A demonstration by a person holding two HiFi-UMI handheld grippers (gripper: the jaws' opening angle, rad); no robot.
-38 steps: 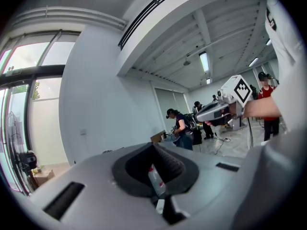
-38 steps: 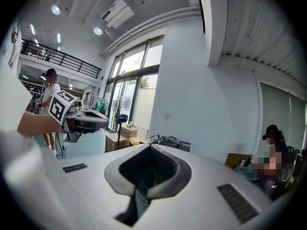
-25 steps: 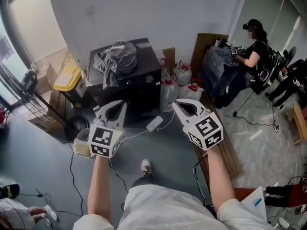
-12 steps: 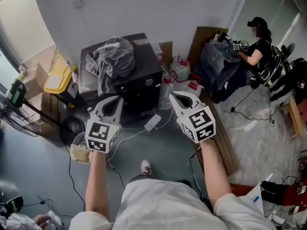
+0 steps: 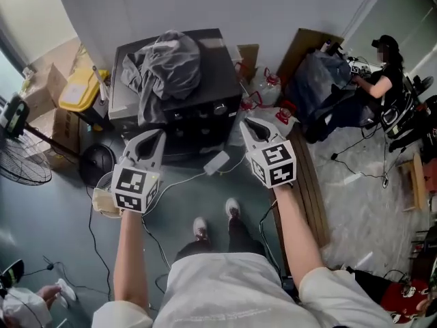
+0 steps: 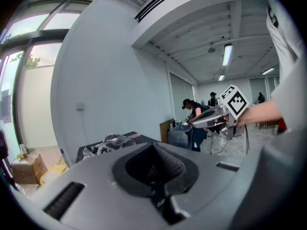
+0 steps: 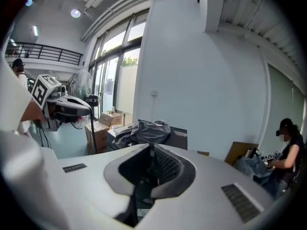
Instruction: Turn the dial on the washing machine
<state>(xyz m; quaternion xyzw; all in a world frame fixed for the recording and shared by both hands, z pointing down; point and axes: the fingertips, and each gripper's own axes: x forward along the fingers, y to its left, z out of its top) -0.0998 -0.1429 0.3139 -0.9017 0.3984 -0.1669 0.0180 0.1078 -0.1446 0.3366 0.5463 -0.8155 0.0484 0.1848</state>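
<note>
We see washer [image 5: 213, 53] at upper centre, dial [image 5: 220, 108] on its front panel, clothes [image 5: 164, 63] on top, left hand-held gripper [image 5: 156, 136] and right hand-held gripper [image 5: 246, 124] below the panel, jaws together, empty.

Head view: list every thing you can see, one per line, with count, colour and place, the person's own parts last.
washing machine: one, black, against the wall
knobs: count unclear, small, pale, machine's front panel
clothes: one heap, grey, on the machine's top
container: one, yellow, left of the machine
cardboard box: one, brown, far left
fan: one, black, left edge
jugs: at least two, red-capped, right of the machine
adapter: one, white, floor before the machine
seated person: one, in black, upper right
left gripper: one, pale grey, jaws shut, empty
right gripper: one, pale grey, jaws shut, empty
shoes: two, white, bottom centre
</note>
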